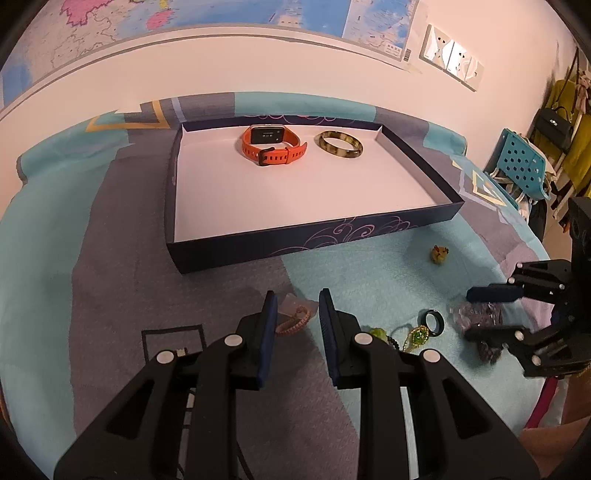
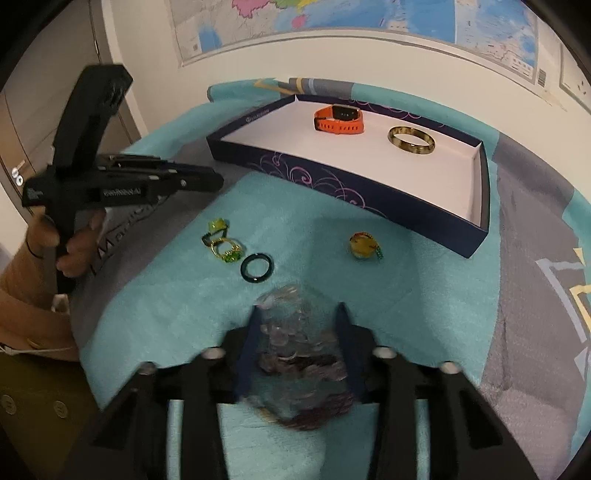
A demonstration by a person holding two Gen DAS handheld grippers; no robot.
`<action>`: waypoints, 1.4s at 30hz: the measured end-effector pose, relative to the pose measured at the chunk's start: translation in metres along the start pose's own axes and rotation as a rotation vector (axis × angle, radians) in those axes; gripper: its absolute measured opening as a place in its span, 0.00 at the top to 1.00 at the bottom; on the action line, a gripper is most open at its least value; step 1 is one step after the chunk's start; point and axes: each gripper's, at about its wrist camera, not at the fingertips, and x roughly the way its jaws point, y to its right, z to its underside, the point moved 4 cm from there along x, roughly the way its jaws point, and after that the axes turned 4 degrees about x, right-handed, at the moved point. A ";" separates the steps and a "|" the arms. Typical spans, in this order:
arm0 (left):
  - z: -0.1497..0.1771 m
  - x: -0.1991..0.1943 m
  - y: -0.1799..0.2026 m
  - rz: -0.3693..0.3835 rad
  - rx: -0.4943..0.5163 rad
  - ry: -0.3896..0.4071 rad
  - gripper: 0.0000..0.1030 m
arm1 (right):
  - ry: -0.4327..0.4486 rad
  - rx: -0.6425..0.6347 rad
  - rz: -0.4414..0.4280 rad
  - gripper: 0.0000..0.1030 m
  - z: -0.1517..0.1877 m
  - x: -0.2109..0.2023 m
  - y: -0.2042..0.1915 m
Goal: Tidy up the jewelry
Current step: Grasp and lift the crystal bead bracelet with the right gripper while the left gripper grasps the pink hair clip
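Purple bead bag (image 2: 301, 354) sits between right gripper (image 2: 300, 317) fingers.

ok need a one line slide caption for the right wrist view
Right gripper straddles a clear bag of purple beads on the teal cloth; watch and bangle already in the box.

1. A room in a home: a soft patterned blanket (image 1: 110, 258) in teal and grey covers the work surface.
2. Large wall maps (image 2: 332, 14) hang above it.
3. Bags and clothes (image 1: 561, 122) hang at one side, beside a blue perforated plastic chair (image 1: 521, 162).
4. Wall sockets (image 1: 450, 55) sit near the map.
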 end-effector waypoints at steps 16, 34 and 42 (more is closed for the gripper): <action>-0.004 -0.016 0.000 0.014 -0.012 0.036 0.77 | 0.149 0.212 -0.084 0.90 -0.015 -0.042 0.037; -0.049 -0.020 0.004 0.010 0.023 0.101 0.77 | 0.314 0.276 -0.118 0.90 -0.082 -0.056 0.064; -0.080 0.000 0.001 0.031 0.018 0.095 0.77 | 0.306 0.273 -0.121 0.90 -0.120 -0.031 0.083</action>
